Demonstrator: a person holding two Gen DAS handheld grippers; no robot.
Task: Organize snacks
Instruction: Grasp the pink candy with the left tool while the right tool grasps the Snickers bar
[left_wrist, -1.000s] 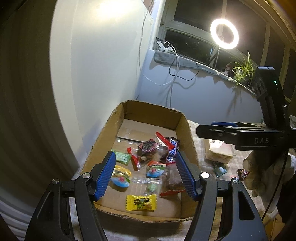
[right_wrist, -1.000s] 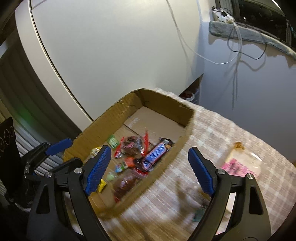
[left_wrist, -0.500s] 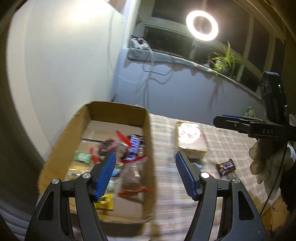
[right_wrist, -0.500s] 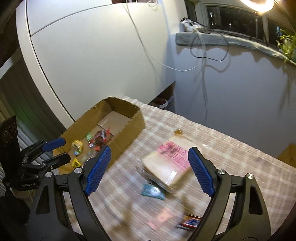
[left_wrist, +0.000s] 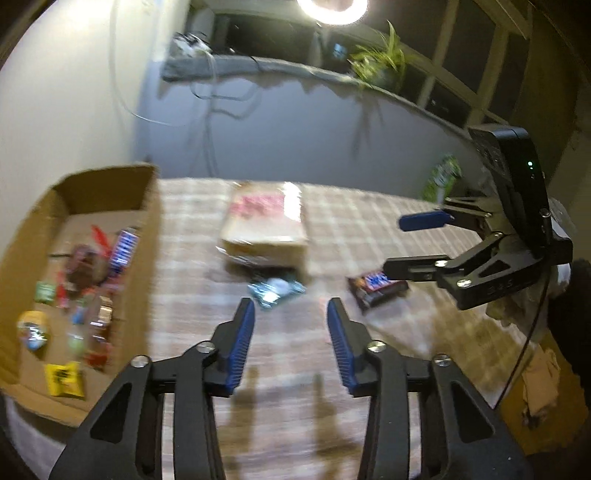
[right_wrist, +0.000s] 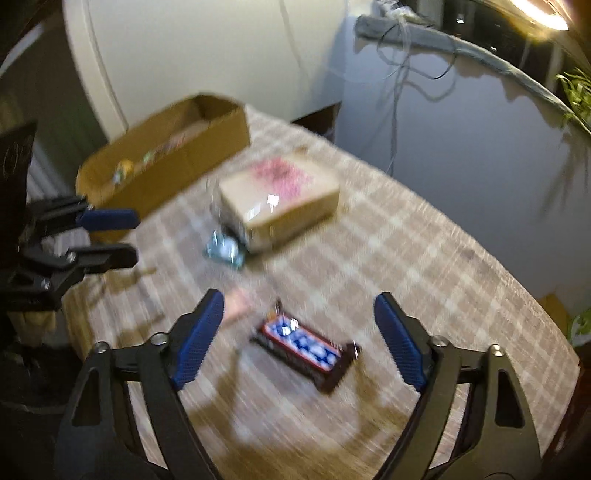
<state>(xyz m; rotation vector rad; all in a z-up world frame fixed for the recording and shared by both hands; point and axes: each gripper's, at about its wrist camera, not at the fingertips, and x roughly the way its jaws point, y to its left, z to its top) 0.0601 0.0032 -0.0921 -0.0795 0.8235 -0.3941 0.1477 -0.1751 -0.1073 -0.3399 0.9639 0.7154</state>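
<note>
Between the spread jaws of the right gripper (right_wrist: 299, 325), which have just been closing, a dark chocolate bar (right_wrist: 306, 350) lies flat on the checked tablecloth (right_wrist: 424, 258), untouched by either pad. The left gripper (left_wrist: 291, 314) has also been narrowing, nothing between its jaws; just beyond them lies a teal wrapper (left_wrist: 277, 290). Farther off sits a wrapped tan package (left_wrist: 266, 225), and left of it the cardboard box (left_wrist: 147, 236) of snacks.

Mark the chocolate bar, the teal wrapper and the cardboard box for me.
chocolate bar (right_wrist: 303, 347): right wrist view, middle of the wrapper.
teal wrapper (left_wrist: 276, 288): left wrist view, its centre.
cardboard box (left_wrist: 149, 236): left wrist view, near side wall.
</note>
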